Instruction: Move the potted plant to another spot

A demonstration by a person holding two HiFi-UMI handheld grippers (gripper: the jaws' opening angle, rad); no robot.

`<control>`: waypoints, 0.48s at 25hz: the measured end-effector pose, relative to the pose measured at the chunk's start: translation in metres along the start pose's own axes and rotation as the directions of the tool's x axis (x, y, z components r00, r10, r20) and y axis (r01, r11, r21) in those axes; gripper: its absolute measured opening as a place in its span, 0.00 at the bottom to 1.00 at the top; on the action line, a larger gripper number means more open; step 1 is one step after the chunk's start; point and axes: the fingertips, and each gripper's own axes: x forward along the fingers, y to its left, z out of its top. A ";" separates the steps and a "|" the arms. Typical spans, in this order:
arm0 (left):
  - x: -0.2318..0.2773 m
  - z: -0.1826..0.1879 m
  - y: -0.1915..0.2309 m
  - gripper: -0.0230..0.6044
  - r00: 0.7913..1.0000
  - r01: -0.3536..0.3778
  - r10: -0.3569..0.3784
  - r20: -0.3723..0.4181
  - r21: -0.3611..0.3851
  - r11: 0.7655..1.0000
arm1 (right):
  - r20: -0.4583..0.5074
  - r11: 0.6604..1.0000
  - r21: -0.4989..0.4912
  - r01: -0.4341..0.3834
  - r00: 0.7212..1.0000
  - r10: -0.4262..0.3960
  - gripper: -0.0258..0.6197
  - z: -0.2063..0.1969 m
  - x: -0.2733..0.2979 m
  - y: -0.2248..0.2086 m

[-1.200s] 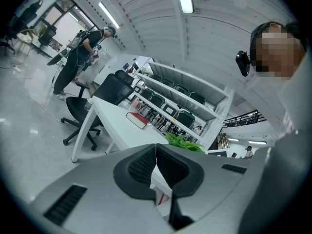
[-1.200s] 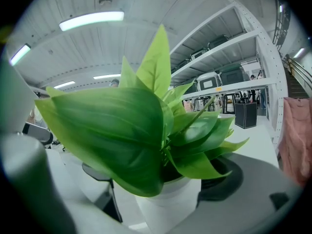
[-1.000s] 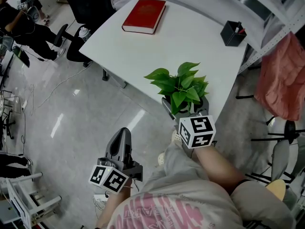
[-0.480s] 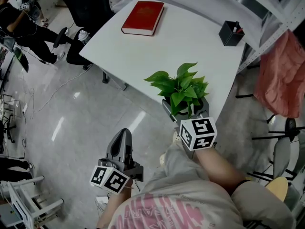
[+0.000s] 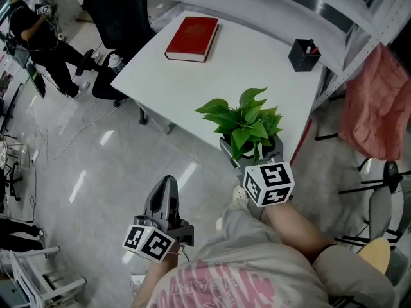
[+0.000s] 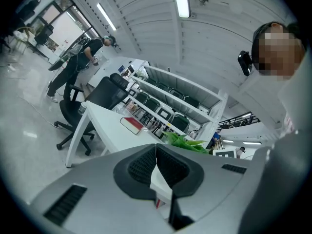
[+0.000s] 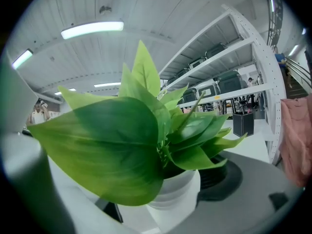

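The potted plant [image 5: 244, 124] has broad green leaves and a white pot [image 7: 173, 191]. It is at the near edge of the white table [image 5: 192, 76]. My right gripper [image 5: 252, 154] reaches in from below the edge, one jaw on each side of the pot and shut on it. Leaves fill most of the right gripper view and hide the pot's rim. My left gripper [image 5: 165, 183] hangs over the floor, left of the table, with its jaws together and nothing between them [image 6: 156, 156].
A red book [image 5: 192, 29] lies at the table's far left and a black pen holder [image 5: 304, 54] stands at its far right. A black office chair [image 5: 115, 11] is beyond the table. Pink cloth [image 5: 376, 108] hangs at the right. A person [image 5: 38, 31] stands far left.
The head view has shifted slightly. The right gripper stays shut on the pot near the table edge and the left gripper stays low over the floor.
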 end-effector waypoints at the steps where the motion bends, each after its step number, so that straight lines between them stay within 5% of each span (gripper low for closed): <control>1: 0.000 0.001 -0.003 0.08 1.000 0.007 -0.007 0.004 0.000 1.000 | 0.009 1.000 -0.004 0.001 1.000 -0.001 0.83 0.005 -0.004 0.000; 12: -0.011 0.026 -0.043 0.08 0.993 0.096 -0.098 0.059 0.031 0.995 | 0.131 0.999 -0.049 0.006 0.991 0.001 0.83 0.067 -0.052 0.014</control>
